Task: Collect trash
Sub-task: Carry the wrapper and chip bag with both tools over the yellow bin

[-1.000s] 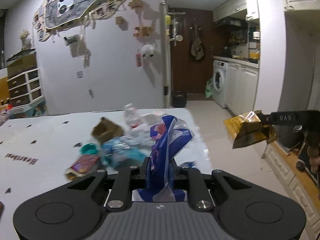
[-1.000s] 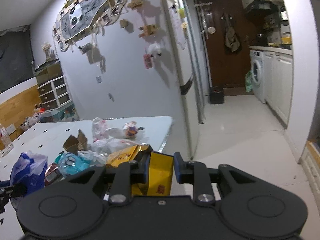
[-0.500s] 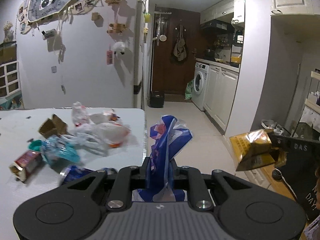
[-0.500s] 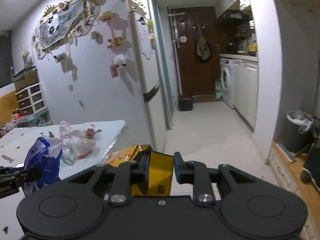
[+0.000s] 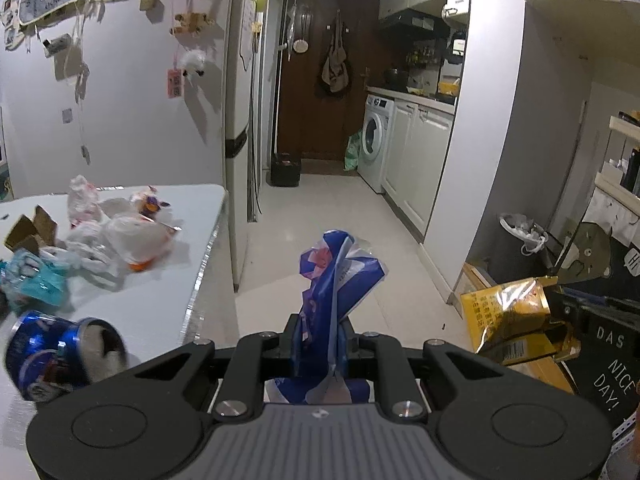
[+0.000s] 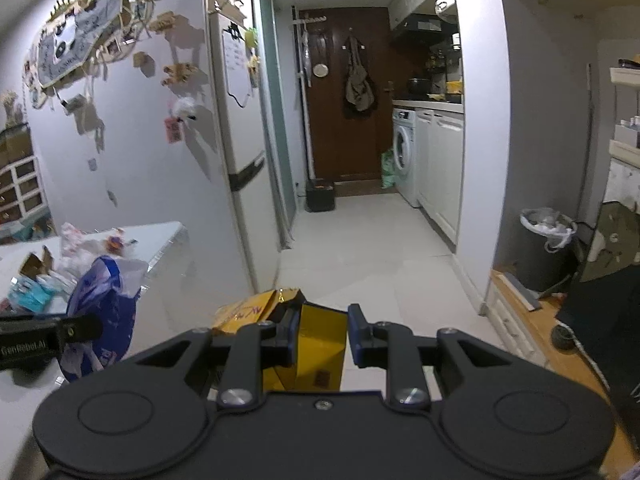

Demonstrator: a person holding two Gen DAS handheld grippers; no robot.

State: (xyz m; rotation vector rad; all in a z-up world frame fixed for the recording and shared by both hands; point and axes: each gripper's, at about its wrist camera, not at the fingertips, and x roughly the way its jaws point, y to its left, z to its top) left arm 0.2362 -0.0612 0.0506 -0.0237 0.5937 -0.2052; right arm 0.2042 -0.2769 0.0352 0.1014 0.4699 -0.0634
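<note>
**Two wrappers carried off the table toward the lined bin.**

We hold a crumpled blue wrapper point(image 5: 336, 300) pinched tight in the left gripper point(image 5: 320, 344), its long axis standing upright between the fingers, and a yellow foil packet point(image 6: 320, 344) clamped in the right gripper point(image 6: 320, 336), lying roughly along the fingers. The coming move turns on the grey bin point(image 6: 546, 248): from the right gripper it lies at about two o'clock, well apart across the floor, and from the left gripper also at two o'clock, so we judge the right hand the nearer. The bin carries a white liner with some rubbish visible at its rim. At nine o'clock the white table point(image 5: 192, 208) bears a blue can point(image 5: 60, 352), pale bags, torn cardboard and a teal wrapper, uncollected.
</note>
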